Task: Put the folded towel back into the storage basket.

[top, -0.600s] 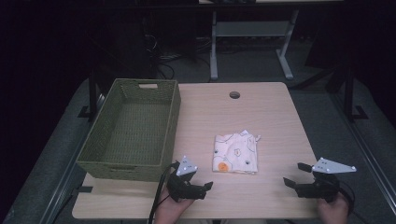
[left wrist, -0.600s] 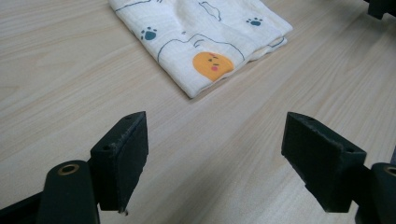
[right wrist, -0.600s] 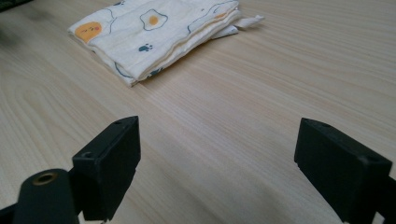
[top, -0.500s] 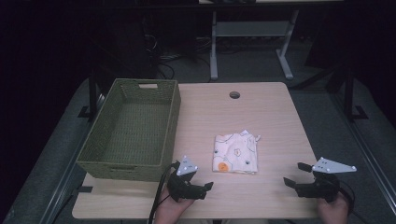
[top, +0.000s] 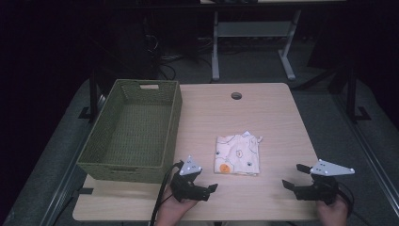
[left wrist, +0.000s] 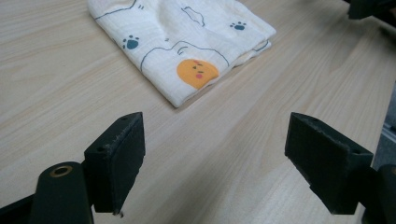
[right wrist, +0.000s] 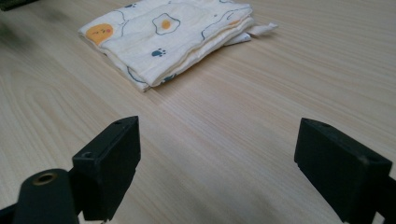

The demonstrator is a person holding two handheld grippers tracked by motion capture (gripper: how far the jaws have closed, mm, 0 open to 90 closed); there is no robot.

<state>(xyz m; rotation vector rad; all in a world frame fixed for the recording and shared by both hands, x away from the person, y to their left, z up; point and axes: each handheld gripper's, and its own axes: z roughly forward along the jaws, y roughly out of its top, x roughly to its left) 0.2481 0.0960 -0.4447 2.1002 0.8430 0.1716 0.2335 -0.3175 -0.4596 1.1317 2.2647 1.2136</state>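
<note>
cloth [top: 238,154]: cream, printed with eggs, paw prints, an orange face
state: folded flat into a square
place: table's near-right part, off the edges

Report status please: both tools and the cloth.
Left tool open, right tool open, both empty. Cloth folded, flat on table, untouched. Path clear; basket off to left.

From my station, very little differs from half a second back. My left gripper [top: 207,187] sits a touch lower and closer to the near edge of the table [top: 263,117] than before, a slight backward drift. In the high view its two tips no longer stand out as clearly apart as they did; the left gripper view shows the jaws spread wide. I can make out no other change.
</note>
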